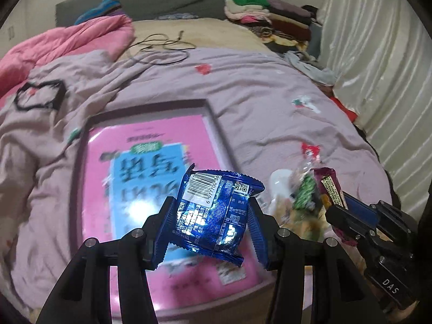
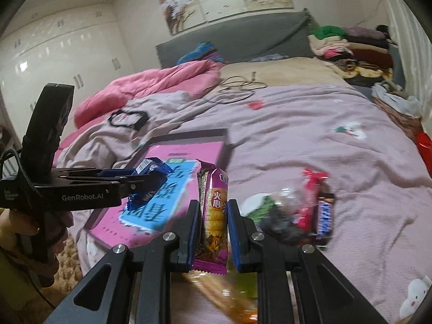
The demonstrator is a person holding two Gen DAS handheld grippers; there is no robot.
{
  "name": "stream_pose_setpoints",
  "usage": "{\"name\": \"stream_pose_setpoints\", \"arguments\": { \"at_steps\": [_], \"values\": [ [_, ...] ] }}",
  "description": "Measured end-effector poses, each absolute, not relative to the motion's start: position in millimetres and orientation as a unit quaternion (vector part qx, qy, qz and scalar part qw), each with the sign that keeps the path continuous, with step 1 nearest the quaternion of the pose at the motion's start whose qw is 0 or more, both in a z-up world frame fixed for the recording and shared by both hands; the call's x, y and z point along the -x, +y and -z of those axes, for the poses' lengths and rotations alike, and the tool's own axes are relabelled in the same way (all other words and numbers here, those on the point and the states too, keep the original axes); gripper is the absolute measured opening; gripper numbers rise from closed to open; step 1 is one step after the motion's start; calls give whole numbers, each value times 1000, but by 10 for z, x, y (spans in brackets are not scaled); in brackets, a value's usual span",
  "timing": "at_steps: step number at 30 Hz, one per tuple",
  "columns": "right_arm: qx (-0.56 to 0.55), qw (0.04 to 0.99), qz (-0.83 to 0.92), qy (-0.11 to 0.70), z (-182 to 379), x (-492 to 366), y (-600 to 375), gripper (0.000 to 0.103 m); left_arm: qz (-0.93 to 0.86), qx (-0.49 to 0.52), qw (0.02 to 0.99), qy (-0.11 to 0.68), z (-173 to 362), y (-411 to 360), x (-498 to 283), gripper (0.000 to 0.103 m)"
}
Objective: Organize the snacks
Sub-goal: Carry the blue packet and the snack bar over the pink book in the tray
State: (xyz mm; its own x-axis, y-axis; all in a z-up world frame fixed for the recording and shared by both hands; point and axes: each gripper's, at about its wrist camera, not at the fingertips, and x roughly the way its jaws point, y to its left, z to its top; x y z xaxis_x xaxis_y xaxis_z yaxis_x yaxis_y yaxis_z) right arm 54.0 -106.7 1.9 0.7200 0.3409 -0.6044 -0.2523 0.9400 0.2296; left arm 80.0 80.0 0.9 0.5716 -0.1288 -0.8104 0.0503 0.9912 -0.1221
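Left gripper [image 1: 213,216]: jaws part-open and clamped on a blue foil snack packet [image 1: 216,210], barcode side up, held in the air over a shallow tray [image 1: 213,113]. Pink and blue printed sheet [image 1: 151,189] lying inside that tray, characters blurred.

Right gripper [image 2: 213,232]: jaws drawn close together, pinching a purple wafer bar wrapper [image 2: 213,216] upright between the blue pads [image 2: 235,232]. Same wrapper seen from the left wrist at the right edge, gripped by the black fingers [image 1: 348,221].

Just right of the tray, on the mauve bedspread [image 2: 310,140]: a loose heap of snacks [image 2: 294,216], among them a dark blue chocolate bar [image 2: 325,216] and a red-topped packet [image 2: 313,186], partly blurred.

Farther back: a looped black cable [image 2: 237,89], a pink quilt [image 2: 151,86], a grey headboard [image 2: 243,37], folded clothes [image 2: 348,46] stacked at the far right.
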Motion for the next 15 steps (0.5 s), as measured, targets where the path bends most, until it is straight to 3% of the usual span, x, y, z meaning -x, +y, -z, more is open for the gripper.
{"name": "stream_pose_setpoints", "arguments": {
  "at_steps": [15],
  "values": [
    [-1,893,-218,394,377,-672,-253,21,-9,72,874,480,291,1359,-475,53]
  ]
}}
